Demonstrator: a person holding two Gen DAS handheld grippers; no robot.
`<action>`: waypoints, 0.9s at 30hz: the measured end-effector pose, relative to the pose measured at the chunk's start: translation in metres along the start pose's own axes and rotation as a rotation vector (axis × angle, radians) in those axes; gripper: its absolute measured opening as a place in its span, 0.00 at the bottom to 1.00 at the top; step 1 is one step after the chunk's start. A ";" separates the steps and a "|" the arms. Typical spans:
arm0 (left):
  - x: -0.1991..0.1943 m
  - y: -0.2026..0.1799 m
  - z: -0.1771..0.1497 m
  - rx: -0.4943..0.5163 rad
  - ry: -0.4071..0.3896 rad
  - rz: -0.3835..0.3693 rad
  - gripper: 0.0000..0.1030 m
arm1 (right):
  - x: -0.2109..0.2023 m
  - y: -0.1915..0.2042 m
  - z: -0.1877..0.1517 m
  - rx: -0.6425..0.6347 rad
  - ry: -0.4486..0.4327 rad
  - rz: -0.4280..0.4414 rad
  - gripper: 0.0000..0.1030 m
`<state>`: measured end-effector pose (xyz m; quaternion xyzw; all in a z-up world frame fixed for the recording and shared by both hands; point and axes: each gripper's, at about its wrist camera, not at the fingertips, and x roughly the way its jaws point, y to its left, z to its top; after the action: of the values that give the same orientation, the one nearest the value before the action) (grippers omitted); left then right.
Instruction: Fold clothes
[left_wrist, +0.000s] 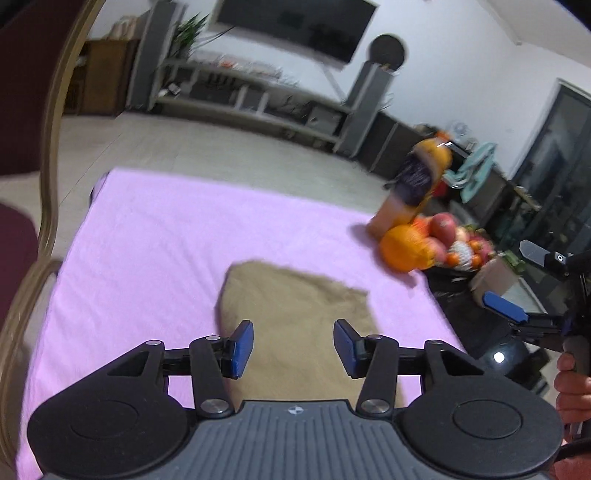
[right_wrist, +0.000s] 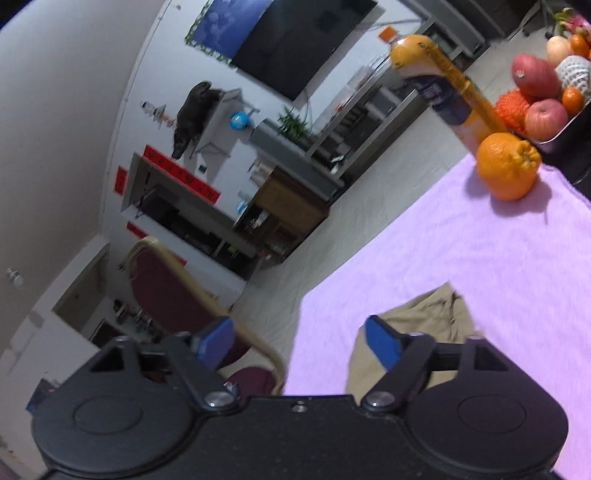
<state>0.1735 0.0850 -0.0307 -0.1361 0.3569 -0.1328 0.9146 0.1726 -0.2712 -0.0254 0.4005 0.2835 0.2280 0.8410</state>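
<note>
Matt khaki cloth garment (left_wrist: 295, 332) on fuzzy lilac towel (left_wrist: 147, 240).

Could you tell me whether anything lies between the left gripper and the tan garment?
Nothing visible does. The left gripper hovers open directly over the tan garment; the orange and juice bottle sit well off toward the cloth's far corner.

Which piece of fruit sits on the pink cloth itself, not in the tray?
The big orange, alone on the pink cloth beside the juice bottle; the apples and other fruit are piled in the metal tray.
</note>
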 end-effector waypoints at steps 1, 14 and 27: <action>0.005 0.008 -0.008 -0.027 0.010 0.021 0.45 | 0.005 -0.012 -0.005 0.008 0.016 -0.040 0.82; 0.084 0.081 -0.031 -0.420 0.269 -0.055 0.51 | 0.065 -0.104 -0.037 0.150 0.287 -0.383 0.39; 0.104 0.083 -0.041 -0.486 0.268 -0.152 0.48 | 0.079 -0.128 -0.046 0.357 0.339 -0.172 0.48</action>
<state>0.2309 0.1205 -0.1523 -0.3588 0.4847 -0.1286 0.7873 0.2209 -0.2717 -0.1756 0.4730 0.4892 0.1657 0.7138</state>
